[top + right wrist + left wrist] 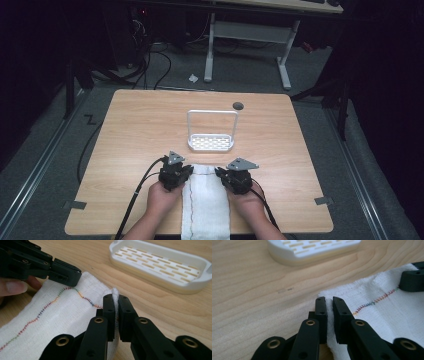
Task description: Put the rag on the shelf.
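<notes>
Cloth (205, 200), white and loosely woven with a line of coloured stitching along it, lies flat on the worktop (130, 130) in a long strip that runs from between the two tongs back over the near edge toward the person. It looks light, limp and a little fuzzy, so it should sag and fold wherever nothing bears it up, and a pinch on a thin edge ought to hold well (woven cotton is not slippery).

At its far left corner the left tongs (329, 301) are clenched on the hem, a fold of fabric squeezed up between the two black jaws. At the far right corner the right tongs (115, 298) grip likewise, a ridge of cloth standing up between nearly closed jaws. Both sets of tongs rest low on the worktop.

These two far corners seem the right places to take hold: lifted together, the strip should hang evenly, whereas one corner alone would let it twist and trail. Just beyond the tongs stands a white slotted tray (210, 143) with a tall wire hoop, apart from the cloth.
</notes>
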The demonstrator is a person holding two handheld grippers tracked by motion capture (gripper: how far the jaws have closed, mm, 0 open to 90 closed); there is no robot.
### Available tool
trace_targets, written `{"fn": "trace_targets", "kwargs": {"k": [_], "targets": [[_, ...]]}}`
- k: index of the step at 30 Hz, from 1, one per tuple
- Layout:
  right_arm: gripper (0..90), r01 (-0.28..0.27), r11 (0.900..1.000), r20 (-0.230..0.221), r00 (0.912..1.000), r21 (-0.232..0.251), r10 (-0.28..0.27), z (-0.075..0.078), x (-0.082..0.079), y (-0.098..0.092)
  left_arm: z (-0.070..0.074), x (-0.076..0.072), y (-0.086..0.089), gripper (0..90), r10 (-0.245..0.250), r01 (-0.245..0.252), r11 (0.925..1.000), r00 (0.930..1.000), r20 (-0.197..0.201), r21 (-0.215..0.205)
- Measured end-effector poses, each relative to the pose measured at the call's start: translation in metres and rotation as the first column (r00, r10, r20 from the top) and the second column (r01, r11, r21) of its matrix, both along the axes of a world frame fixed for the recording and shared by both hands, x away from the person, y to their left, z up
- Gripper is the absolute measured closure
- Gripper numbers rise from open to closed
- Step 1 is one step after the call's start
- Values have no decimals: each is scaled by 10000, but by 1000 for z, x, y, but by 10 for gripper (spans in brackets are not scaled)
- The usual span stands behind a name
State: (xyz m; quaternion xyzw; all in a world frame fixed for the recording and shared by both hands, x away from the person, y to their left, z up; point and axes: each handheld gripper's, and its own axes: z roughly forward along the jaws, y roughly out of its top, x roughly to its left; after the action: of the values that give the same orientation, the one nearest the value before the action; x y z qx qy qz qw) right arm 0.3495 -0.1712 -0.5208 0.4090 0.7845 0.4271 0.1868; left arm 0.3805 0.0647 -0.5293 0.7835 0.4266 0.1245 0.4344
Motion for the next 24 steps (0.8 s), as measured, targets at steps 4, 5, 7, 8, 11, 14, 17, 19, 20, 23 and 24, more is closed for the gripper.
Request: {"fn": "trace_targets", "kwargs": {"k": [4, 5, 7, 8, 11, 14, 17, 19, 20, 23, 24], "targets": [[861, 2, 9999, 361, 9993, 116, -7, 9, -5, -1, 10, -8, -1, 830, 36, -8, 9989, 9982, 600, -460], [861, -5, 9999, 438, 9990, 153, -1, 11, -5, -2, 13, -10, -1, 830, 58, -16, 9983, 9974, 721, -577], [861, -51, 9997, 565, 9984, 256, 37, 16, -7, -2, 21, -14, -1, 830, 90, -24, 9974, 9957, 926, -720], [861, -106, 9995, 713, 9974, 282, 86, 19, -8, -3, 25, -16, -1, 831, 98, -11, 9967, 9942, 1071, -811], [861, -68, 9987, 1004, 9950, 498, 18, 28, -10, -6, 38, -20, -3, 831, 67, 65, 9956, 9901, 1403, -932], [860, -10, 9986, 1359, 9907, 527, -62, 39, -10, -9, 49, -22, -4, 831, 43, 134, 9944, 9859, 1670, -1045], [860, 117, 9975, 1550, 9877, 692, -224, 47, -7, -13, 60, -23, -5, 833, 21, 199, 9935, 9812, 1929, -1121], [860, 207, 9969, 1716, 9846, 757, -335, 55, -5, -15, 68, -23, -6, 833, 53, 206, 9928, 9766, 2150, -1180], [860, 226, 9966, 1811, 9828, 798, -368, 59, -3, -16, 72, -22, -6, 833, 97, 184, 9923, 9744, 2245, -1226], [860, 250, 9958, 2082, 9771, 878, -429, 72, 0, -18, 82, -20, -5, 833, 212, 132, 9903, 9696, 2436, -1386], [860, 250, 9957, 2212, 9742, 896, -444, 77, 1, -18, 86, -19, -5, 833, 262, 112, 9894, 9669, 2539, -1449]]}}
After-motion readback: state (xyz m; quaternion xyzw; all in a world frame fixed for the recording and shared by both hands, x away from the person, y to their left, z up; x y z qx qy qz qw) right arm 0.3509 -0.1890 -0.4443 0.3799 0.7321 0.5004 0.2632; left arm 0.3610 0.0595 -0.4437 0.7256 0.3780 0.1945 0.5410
